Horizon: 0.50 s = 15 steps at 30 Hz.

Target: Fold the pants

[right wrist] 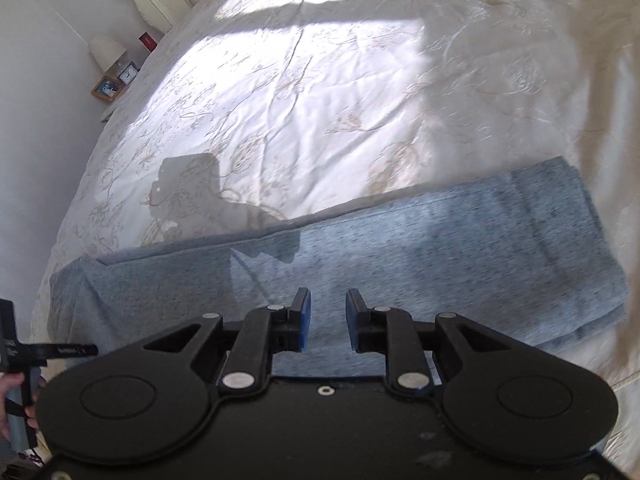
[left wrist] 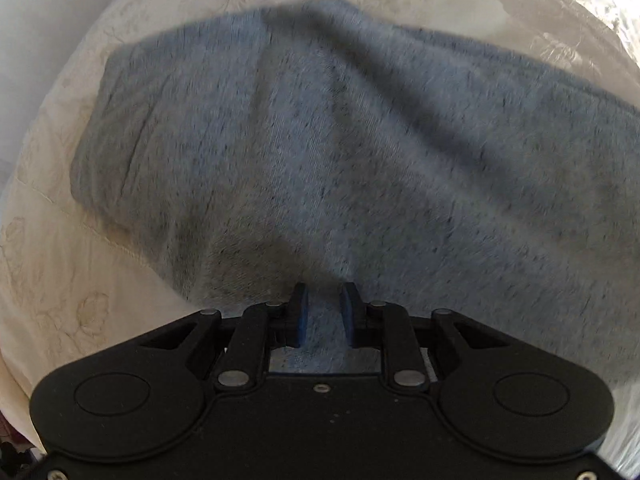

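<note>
Pants (right wrist: pixel 360 256), grey-blue heathered knit, lie stretched across the near part of a bed covered by a cream embroidered bedspread (right wrist: pixel 304 92); in the right wrist view they run as a long band from the left edge of the mattress to a squared end at the right. Left gripper (left wrist: pixel 324 308) points steeply down at the garment, and a fold of the same fabric rises between its blue-padded fingers (left wrist: pixel 303 312), so the jaws are clamped on the pants with only the cloth's thickness between them. Right gripper (right wrist: pixel 328 316) hangs over the pants with its jaws apart; the pads (right wrist: pixel 306 316) press on nothing, and the fabric seen in the gap lies below them. Both views are smeared by motion blur. Sunlight falls in a broad patch over the bedspread beyond the pants, with the shadow of a gripper cast across it. At the far left of the right wrist view stand a lamp (right wrist: pixel 105 51), a small clock (right wrist: pixel 127 75) and a framed picture (right wrist: pixel 107 88) beside the bed, and a hand (right wrist: pixel 10 390) grips a black handle at the frame's lower left edge.
</note>
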Each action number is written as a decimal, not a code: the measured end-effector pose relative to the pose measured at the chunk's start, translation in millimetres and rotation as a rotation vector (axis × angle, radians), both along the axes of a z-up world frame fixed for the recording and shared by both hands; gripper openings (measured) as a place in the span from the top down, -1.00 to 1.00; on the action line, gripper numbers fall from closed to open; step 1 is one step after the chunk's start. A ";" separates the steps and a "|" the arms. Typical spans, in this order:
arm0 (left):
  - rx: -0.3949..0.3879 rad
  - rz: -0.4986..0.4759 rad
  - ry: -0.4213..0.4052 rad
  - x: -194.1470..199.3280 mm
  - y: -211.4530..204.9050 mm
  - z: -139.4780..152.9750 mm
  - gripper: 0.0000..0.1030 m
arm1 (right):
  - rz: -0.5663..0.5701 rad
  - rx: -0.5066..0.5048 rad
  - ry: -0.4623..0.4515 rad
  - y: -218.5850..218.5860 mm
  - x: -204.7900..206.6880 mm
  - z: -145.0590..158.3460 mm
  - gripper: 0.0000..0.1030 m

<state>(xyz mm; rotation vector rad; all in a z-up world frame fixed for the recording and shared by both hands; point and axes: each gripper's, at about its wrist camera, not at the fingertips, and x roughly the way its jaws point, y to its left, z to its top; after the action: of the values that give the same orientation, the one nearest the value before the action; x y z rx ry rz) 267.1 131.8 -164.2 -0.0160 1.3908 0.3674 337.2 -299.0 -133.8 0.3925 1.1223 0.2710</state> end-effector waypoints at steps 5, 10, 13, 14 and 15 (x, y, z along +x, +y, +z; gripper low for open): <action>-0.142 0.036 -0.155 -49.1 13.7 34.9 0.41 | 0.007 0.044 -0.002 56.3 -12.8 11.2 0.56; -0.097 -0.077 -0.192 -98.9 -1.4 41.8 0.17 | 0.029 0.102 0.035 107.4 -38.8 12.3 0.54; -0.010 -0.212 -0.152 -110.3 -16.9 28.8 0.17 | 0.047 0.106 0.071 132.4 -55.5 7.8 0.54; -0.001 -0.229 -0.148 -112.7 -20.6 24.3 0.16 | 0.050 0.107 0.080 138.5 -61.2 7.3 0.54; 0.009 -0.237 -0.155 -114.8 -23.3 20.5 0.14 | 0.051 0.108 0.086 142.6 -66.0 7.0 0.54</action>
<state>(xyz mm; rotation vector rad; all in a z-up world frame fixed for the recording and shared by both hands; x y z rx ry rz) 152.3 108.5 -143.7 0.1247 1.2221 0.1707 271.1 -156.4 -126.8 0.4752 1.2068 0.3637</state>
